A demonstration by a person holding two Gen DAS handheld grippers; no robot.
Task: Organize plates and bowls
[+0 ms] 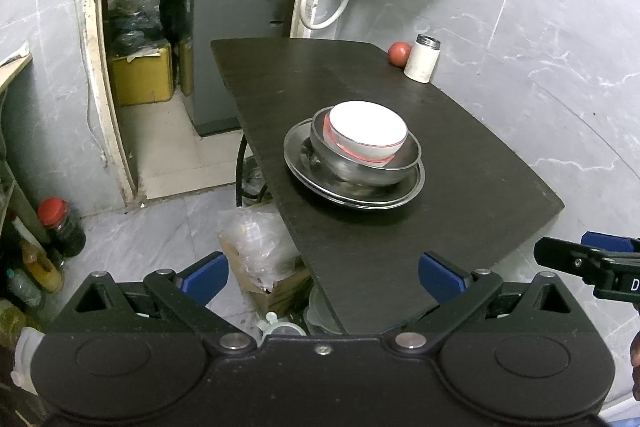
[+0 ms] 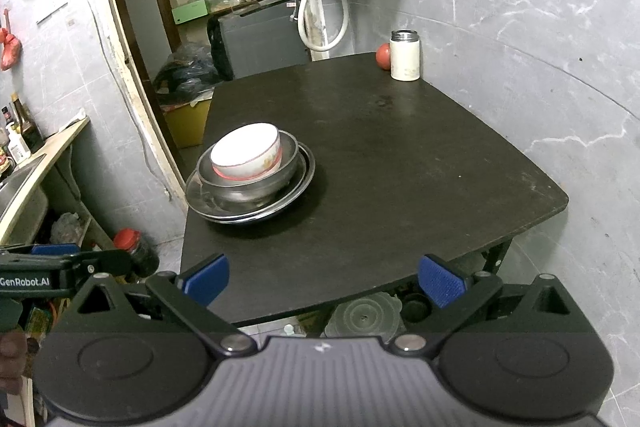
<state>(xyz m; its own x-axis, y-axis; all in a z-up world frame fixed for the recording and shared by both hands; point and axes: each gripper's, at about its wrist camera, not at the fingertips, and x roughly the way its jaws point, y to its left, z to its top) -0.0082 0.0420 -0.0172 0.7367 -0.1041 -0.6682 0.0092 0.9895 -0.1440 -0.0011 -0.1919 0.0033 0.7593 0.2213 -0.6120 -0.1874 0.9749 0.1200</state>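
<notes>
Both hand-held grippers (image 1: 323,277) (image 2: 323,279) released; left one's body reads "GenRobot.AI" (image 2: 25,281).

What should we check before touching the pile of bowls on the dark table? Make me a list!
1. Left gripper open and empty: ok.
2. Right gripper open and empty: ok.
3. White ceramic bowl with the red band sits inside the steel bowl, on the round steel plate: ok, though the white bowl leans a little.
4. Stack well onto the dark wooden table: not ok, it is close to the left edge.
5. White canister with a metal top and red ball-shaped thing are far from the stack: ok.
6. Bowls clean or cracked: cannot tell.
</notes>
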